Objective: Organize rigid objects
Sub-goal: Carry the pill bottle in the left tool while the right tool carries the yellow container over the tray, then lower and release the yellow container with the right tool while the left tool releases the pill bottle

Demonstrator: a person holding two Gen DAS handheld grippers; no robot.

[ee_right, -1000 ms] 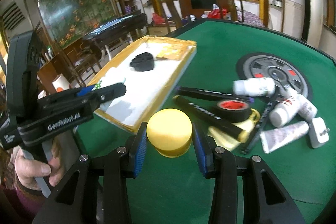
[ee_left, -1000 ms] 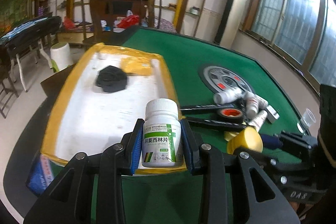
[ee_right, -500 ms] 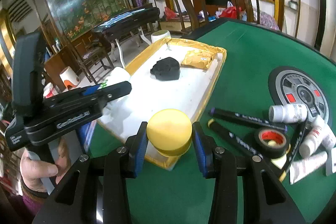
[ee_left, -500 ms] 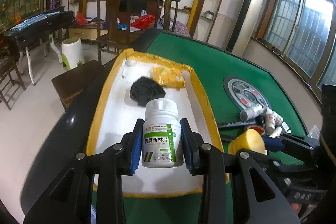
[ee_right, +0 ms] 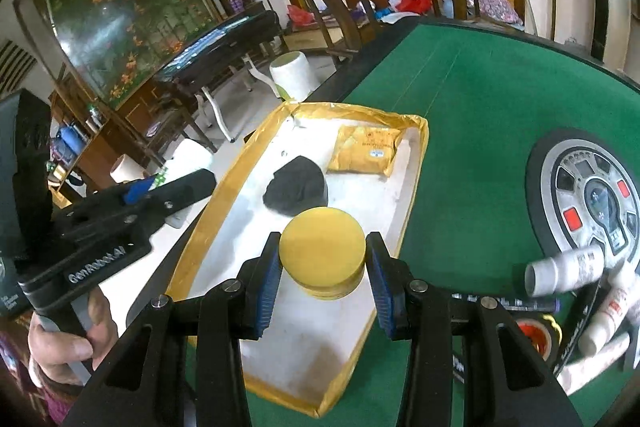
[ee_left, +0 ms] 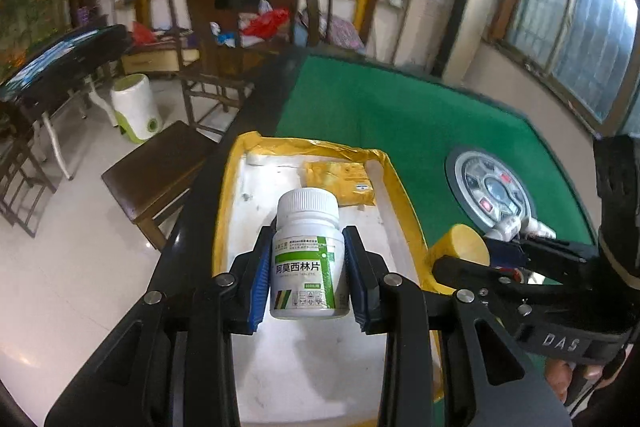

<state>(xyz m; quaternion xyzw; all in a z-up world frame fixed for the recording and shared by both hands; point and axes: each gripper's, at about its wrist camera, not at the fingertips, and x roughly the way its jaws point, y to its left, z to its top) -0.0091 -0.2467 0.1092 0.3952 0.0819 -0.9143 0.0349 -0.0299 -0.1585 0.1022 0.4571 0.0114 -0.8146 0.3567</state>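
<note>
- Nearest in the left wrist view, the left gripper [ee_left: 307,273] clamps a white pill bottle [ee_left: 307,255] with a green label and white cap, held upright between its blue pads.
- Nearest in the right wrist view, the right gripper [ee_right: 322,279] clamps a round yellow jar [ee_right: 322,254], pads pressing on both sides of it.
- Both grips look the same as a second ago; neither has loosened.
- What has changed is the position: a second ago both grippers were over the green felt by the near edge of the tray; now both carried items hang over the white floor of the yellow-rimmed tray [ee_right: 408,203].
- That suggests the carry is nearly done, and lowering and releasing comes next.
- Further into the tray lie a black crumpled object [ee_right: 298,185] and, beyond it, a yellow packet [ee_right: 366,151]; the floor nearer the grippers is bare.
- To the right, on the green table [ee_right: 472,99], the unsorted pile now sits near the edge of view: white tubes and bottles [ee_right: 568,269], black marker pens [ee_right: 516,303] and a roll of tape [ee_right: 536,337], beside a round control panel [ee_right: 592,195].
- Farthest off, wooden chairs and a dark television stand against the wall.
</note>
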